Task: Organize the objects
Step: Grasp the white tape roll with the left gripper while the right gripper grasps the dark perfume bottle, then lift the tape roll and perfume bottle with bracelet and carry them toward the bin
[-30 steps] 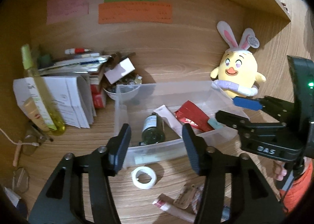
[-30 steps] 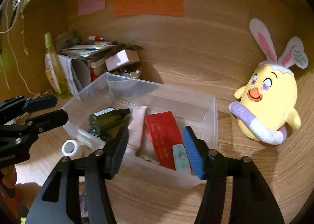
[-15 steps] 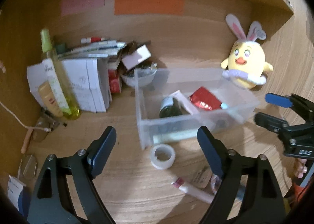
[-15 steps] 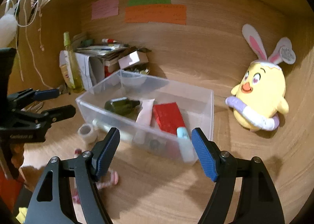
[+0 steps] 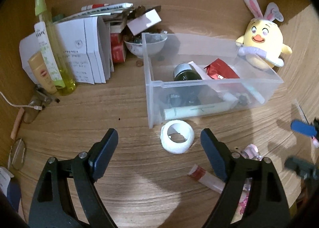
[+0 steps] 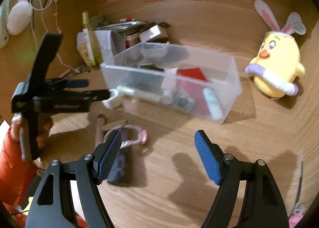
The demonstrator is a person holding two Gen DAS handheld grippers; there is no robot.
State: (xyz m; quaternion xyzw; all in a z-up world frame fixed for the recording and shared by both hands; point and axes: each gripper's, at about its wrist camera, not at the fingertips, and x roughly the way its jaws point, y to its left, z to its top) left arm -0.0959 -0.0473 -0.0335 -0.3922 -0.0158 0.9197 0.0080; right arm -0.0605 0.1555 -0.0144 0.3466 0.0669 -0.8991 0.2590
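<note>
The left wrist view looks steeply down at the desk (image 5: pixel 123 108), close, with the clear bin (image 5: pixel 209 86) at one o'clock. The right wrist view faces the same bin (image 6: pixel 229 80) from farther right; both share the plush chick (image 6: pixel 277 68).

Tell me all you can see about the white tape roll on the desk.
The white tape roll is a short, wide ring of matte, cloth-like white tape with an open hollow core. It lies on its side, tilted, on the wooden desk, just in front of the near corner of the clear plastic bin, close to it or perhaps touching. It sits ahead of the open left gripper, which does not touch it.
</note>
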